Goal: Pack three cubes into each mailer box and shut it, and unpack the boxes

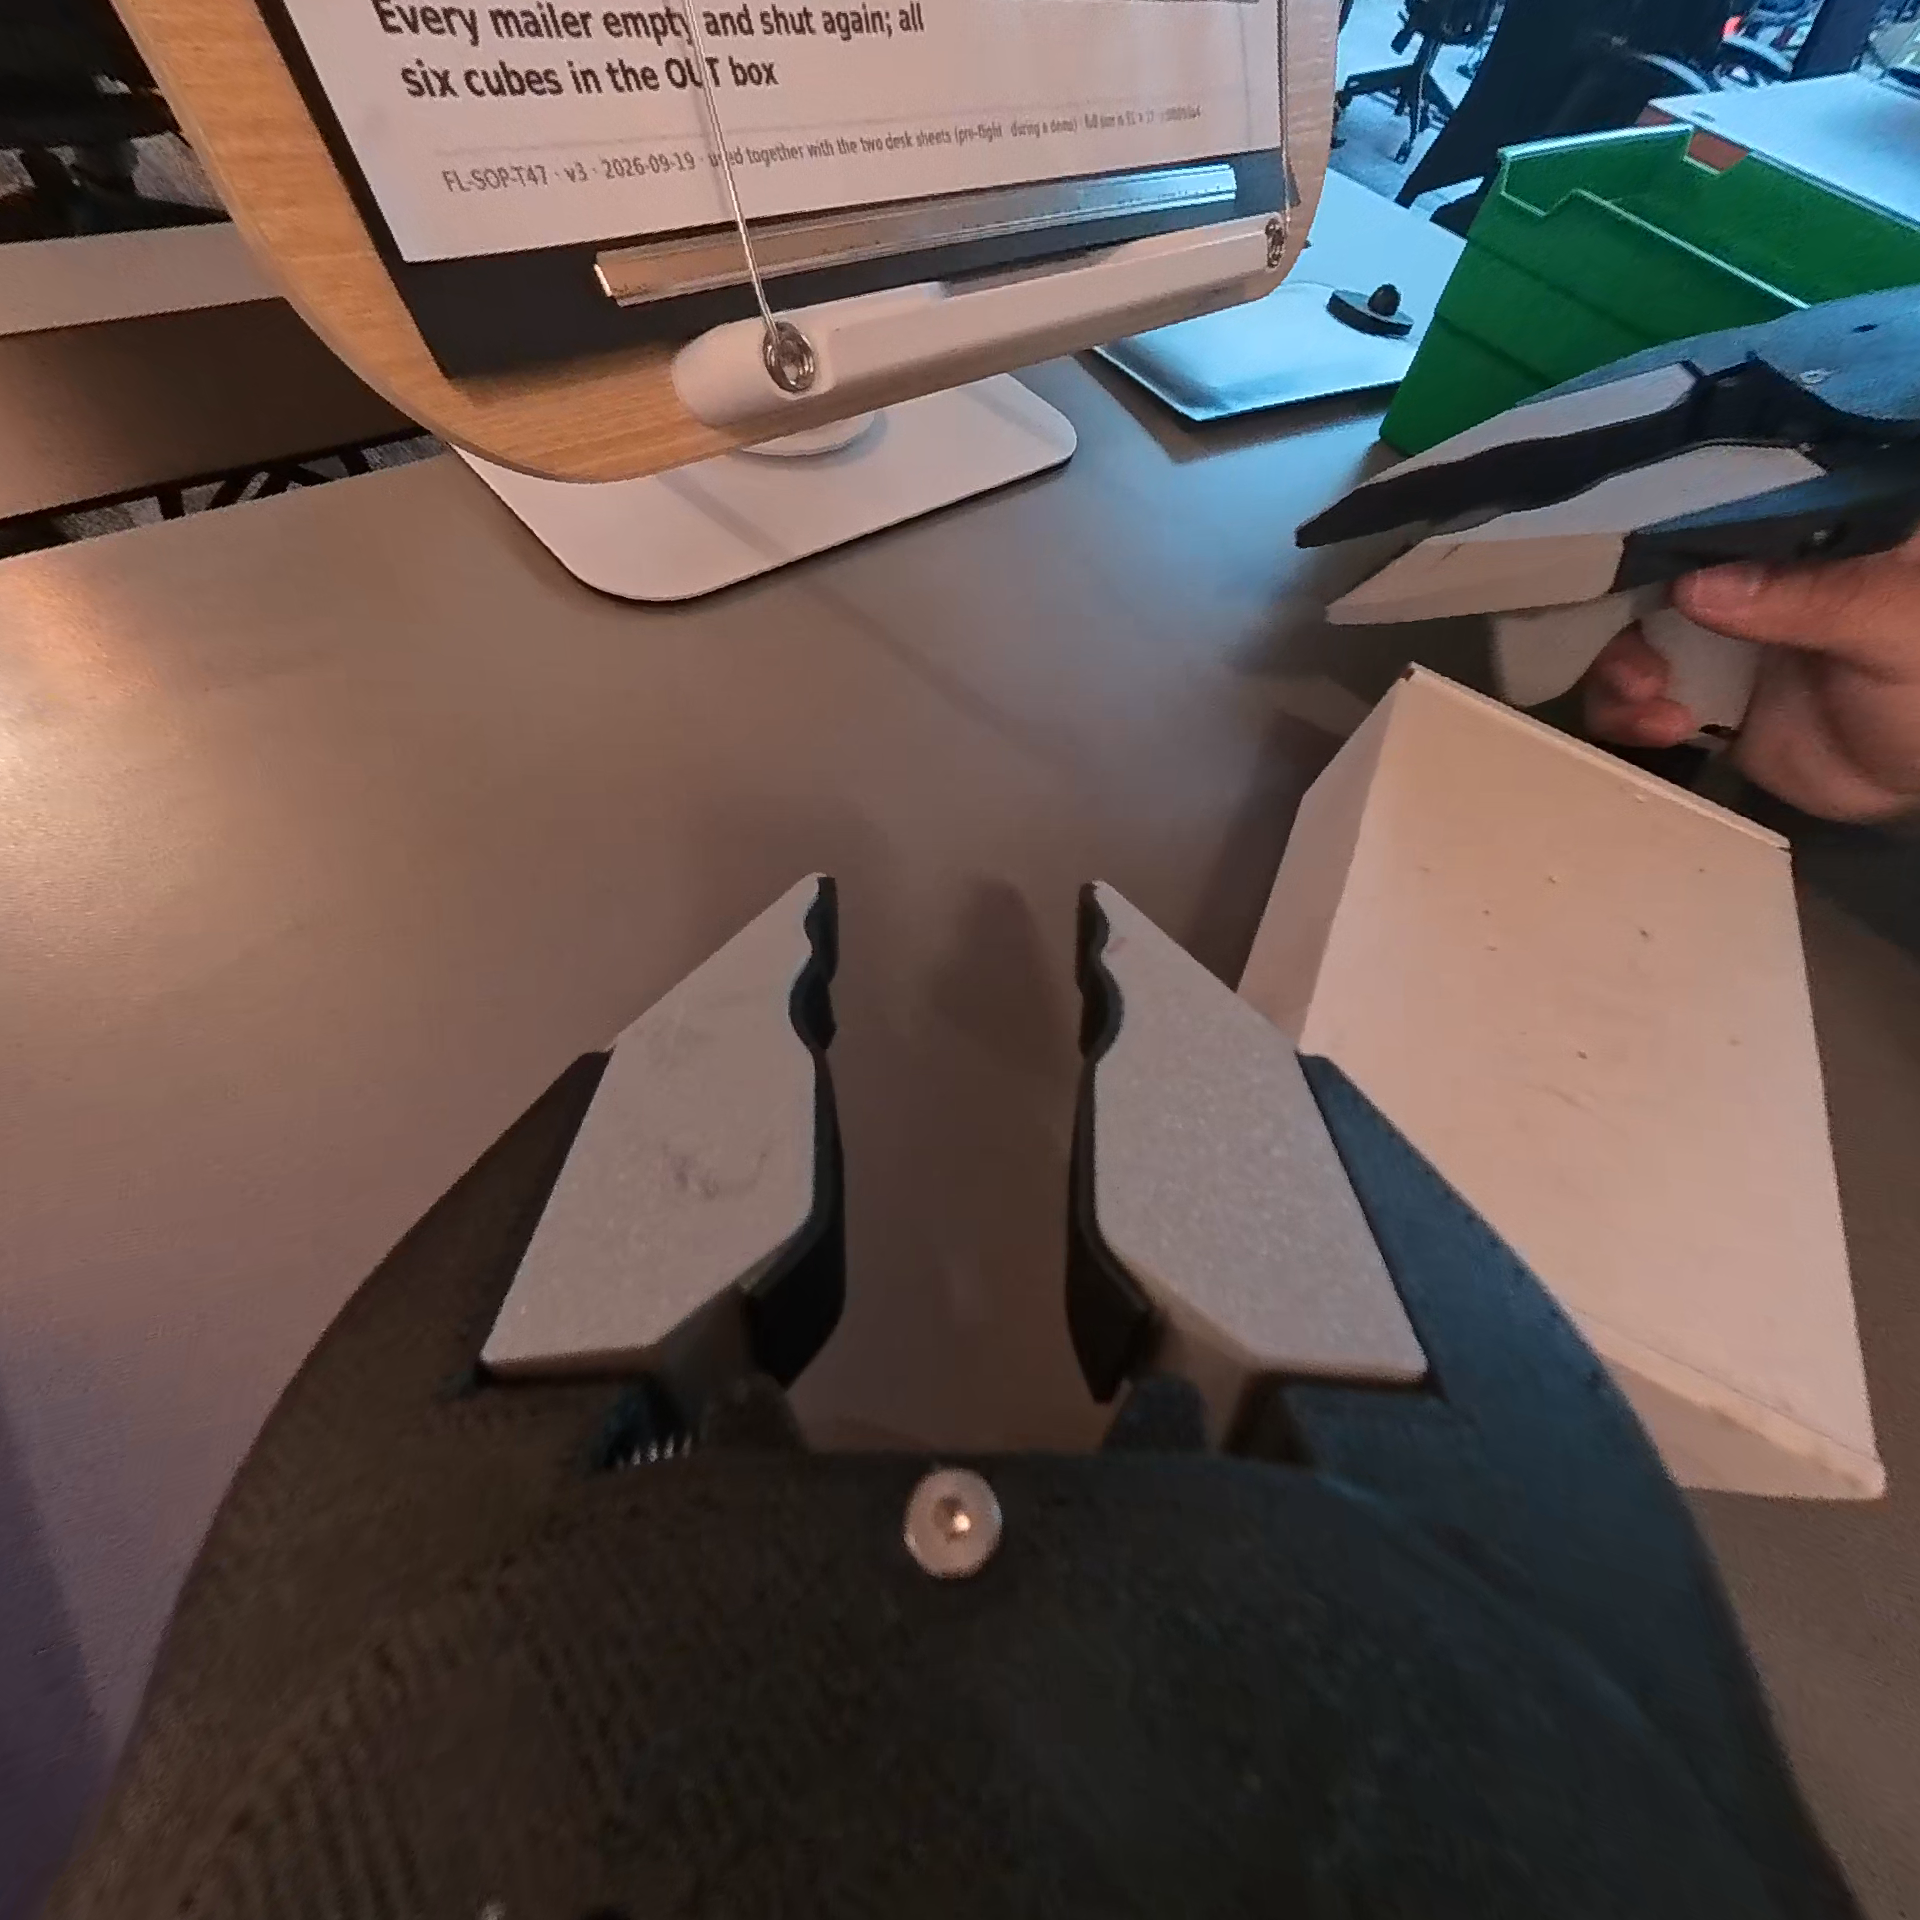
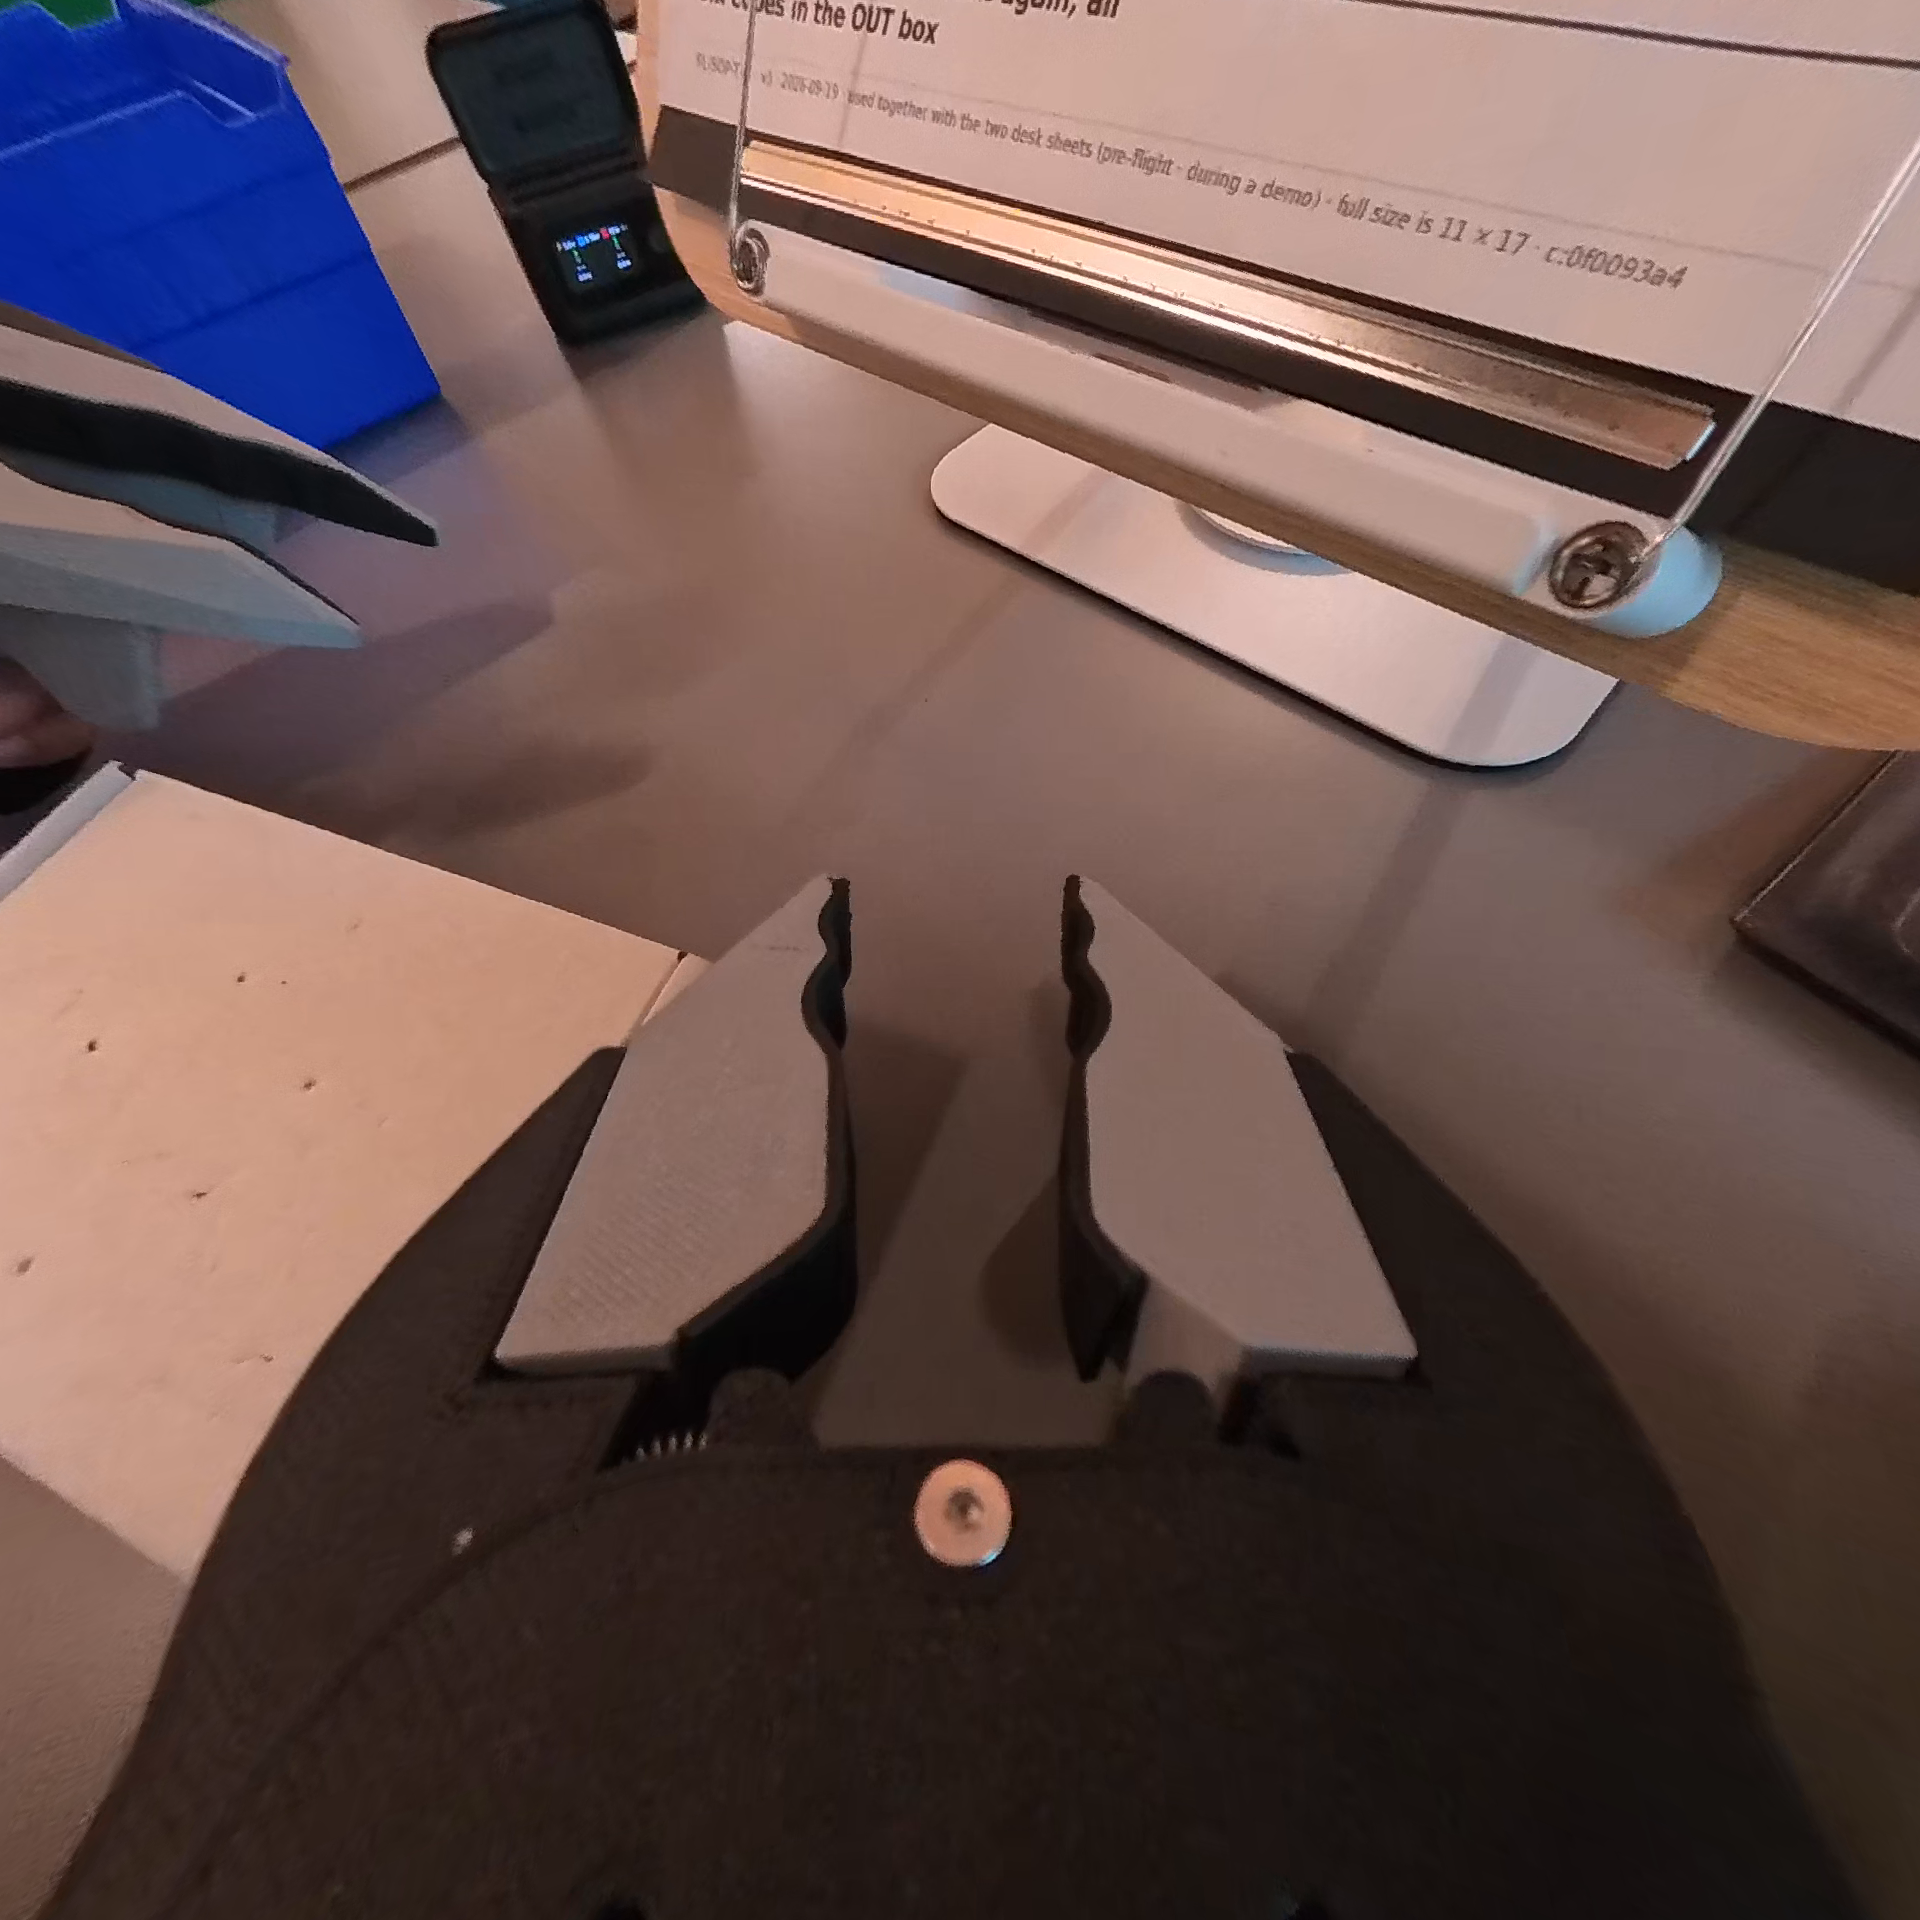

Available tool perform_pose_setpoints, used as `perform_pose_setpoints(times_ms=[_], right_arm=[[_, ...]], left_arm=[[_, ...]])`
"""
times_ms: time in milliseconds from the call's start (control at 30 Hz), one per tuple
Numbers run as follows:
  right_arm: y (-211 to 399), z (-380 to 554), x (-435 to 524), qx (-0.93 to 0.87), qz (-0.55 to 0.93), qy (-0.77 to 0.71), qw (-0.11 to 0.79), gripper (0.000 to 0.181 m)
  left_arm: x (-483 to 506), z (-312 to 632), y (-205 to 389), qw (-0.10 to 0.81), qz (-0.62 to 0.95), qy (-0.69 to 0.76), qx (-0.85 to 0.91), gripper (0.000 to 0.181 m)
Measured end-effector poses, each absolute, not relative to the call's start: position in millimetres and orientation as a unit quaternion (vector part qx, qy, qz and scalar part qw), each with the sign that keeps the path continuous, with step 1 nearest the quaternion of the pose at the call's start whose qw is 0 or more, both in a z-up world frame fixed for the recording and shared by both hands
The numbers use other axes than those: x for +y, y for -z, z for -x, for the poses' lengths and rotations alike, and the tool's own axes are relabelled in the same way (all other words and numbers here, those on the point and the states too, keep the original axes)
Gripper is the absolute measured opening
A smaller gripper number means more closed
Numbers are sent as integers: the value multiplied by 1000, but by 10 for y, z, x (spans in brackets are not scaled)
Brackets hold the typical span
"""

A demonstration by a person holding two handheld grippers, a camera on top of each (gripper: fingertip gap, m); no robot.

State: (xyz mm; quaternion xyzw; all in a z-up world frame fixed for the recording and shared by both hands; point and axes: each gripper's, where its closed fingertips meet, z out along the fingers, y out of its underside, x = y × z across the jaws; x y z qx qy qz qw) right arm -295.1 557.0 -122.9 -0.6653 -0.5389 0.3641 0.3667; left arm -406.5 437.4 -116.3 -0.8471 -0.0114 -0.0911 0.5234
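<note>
While the white mailer box [image 1: 1538, 1060] lies shut on the grey desk [image 1: 416, 831], I hold both of my grippers just above the tabletop with nothing between their fingers. In the left wrist view the box sits just to the right of my left gripper [image 1: 956, 904], its flat lid scuffed and speckled; in the right wrist view the same box [image 2: 260, 1091] lies to the left of my right gripper [image 2: 954, 899], whose left finger overlaps its near corner. Both grippers stand with jaws parted, bare desk showing in each gap. My right gripper also shows farther off in the left wrist view, hovering past the box's far edge with my hand [image 1: 1787, 686] wrapped around its handle (from that side angle I cannot tell there how far its fingers stand apart). No cubes appear in either view. Straight ahead stands a wood-edged board on a white stand [image 1: 831, 488], a printed sheet [image 1: 790, 104] held on it by a metal rail and thin wires. A green bin [image 1: 1621, 281] rests at the far right of the desk, a blue bin [image 2: 177, 229] at the far left, and beside the blue one a small black device with a lit screen [image 2: 592, 249].
</note>
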Motion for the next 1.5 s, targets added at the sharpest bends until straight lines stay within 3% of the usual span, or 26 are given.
perform_pose_setpoints(times_ms=[1500], right_arm=[[1186,2914,5499,-586,645,-302,388,41]], left_arm=[[4318,3904,990,539,837,55,82,38]])
